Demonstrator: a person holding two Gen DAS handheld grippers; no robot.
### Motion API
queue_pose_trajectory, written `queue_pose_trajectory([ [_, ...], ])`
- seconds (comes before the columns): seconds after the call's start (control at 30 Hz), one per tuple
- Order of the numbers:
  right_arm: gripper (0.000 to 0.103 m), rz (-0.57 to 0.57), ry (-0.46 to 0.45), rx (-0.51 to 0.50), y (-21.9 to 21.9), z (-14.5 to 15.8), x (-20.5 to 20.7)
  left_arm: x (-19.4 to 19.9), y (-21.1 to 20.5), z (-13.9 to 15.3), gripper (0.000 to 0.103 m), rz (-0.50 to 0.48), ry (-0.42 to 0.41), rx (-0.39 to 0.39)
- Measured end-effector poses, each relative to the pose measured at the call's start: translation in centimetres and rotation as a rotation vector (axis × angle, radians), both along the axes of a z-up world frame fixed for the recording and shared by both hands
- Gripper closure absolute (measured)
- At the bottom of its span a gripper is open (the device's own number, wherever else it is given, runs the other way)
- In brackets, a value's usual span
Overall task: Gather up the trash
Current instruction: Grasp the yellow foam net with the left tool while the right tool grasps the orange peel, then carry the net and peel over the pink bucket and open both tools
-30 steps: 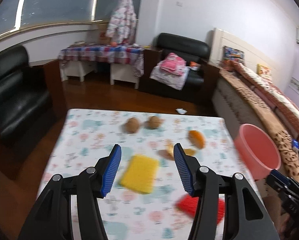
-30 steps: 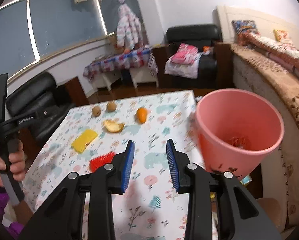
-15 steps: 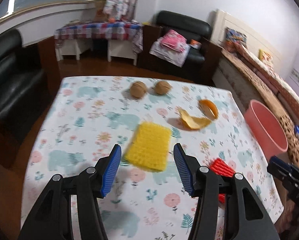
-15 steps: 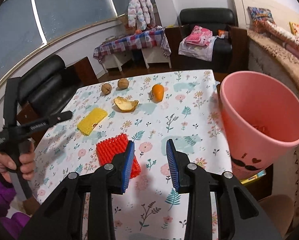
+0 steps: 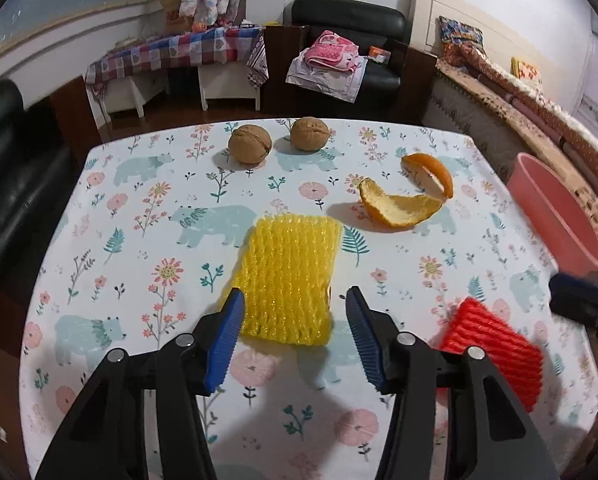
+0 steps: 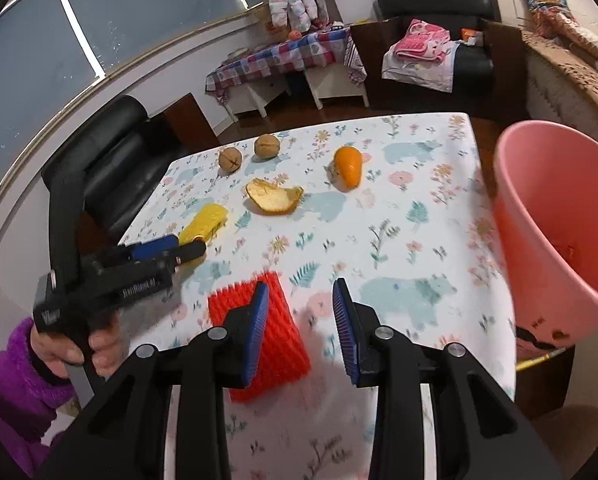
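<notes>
The left gripper (image 5: 295,332), jaws just narrowed but apart, straddled the yellow net (image 5: 289,276) on the table (image 5: 147,240). The right gripper (image 6: 301,330) hung parted and empty beside the red net (image 6: 277,344), near the pink bucket (image 6: 539,208).

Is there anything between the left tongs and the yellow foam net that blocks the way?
Nothing visible does. The left tongs stand open just above the near end of the yellow net, with only bare tablecloth around it. The orange peel lies apart, beyond the net.

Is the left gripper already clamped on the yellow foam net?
No; the left gripper stands open, its pads clear of the yellow foam net lying flat.
</notes>
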State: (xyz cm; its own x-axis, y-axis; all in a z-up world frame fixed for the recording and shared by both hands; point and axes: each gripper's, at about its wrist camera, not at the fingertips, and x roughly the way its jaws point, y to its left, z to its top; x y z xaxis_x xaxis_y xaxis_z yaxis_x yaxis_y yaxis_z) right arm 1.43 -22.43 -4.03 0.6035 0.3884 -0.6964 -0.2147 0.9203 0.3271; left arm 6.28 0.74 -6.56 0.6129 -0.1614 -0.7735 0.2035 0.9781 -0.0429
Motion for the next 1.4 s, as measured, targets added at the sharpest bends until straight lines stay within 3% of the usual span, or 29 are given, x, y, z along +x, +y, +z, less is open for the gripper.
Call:
queue_pose_trajectory([
  [0.17,0.059,0.02,-0.005,0.003,1.2,0.2,3.1,0.2,0.5,0.0,0.08,0.028,-0.009,0.016],
  [0.3,0.059,0.042,-0.017,-0.018,2.7,0.3,5.4,0.2,2.1,0.4,0.093,0.052,-0.006,-0.067],
  [0.5,0.059,0.032,-0.005,-0.046,3.8,-0.6,8.1,-0.4,4.4,1.0,0.094,0.101,0.016,-0.199],
  [0.83,0.059,0.038,0.026,-0.071,4.7,-1.7,10.7,-1.7,6.0,1.5,0.094,0.124,0.015,-0.243],
  [0.9,0.067,0.039,0.027,-0.087,5.1,-1.9,11.0,-1.8,6.0,1.6,0.094,0.124,0.013,-0.242],
  [0.97,0.083,0.037,0.033,-0.102,5.2,-2.1,11.2,-2.0,6.0,1.7,0.094,0.124,0.012,-0.245],
  [1.07,0.094,0.035,0.051,-0.11,5.2,-2.4,11.3,-2.2,5.9,1.7,0.094,0.124,0.01,-0.246],
  [1.4,0.097,0.043,0.023,-0.063,4.3,-0.8,8.4,-2.9,5.4,2.6,0.094,0.119,-0.003,-0.248],
])
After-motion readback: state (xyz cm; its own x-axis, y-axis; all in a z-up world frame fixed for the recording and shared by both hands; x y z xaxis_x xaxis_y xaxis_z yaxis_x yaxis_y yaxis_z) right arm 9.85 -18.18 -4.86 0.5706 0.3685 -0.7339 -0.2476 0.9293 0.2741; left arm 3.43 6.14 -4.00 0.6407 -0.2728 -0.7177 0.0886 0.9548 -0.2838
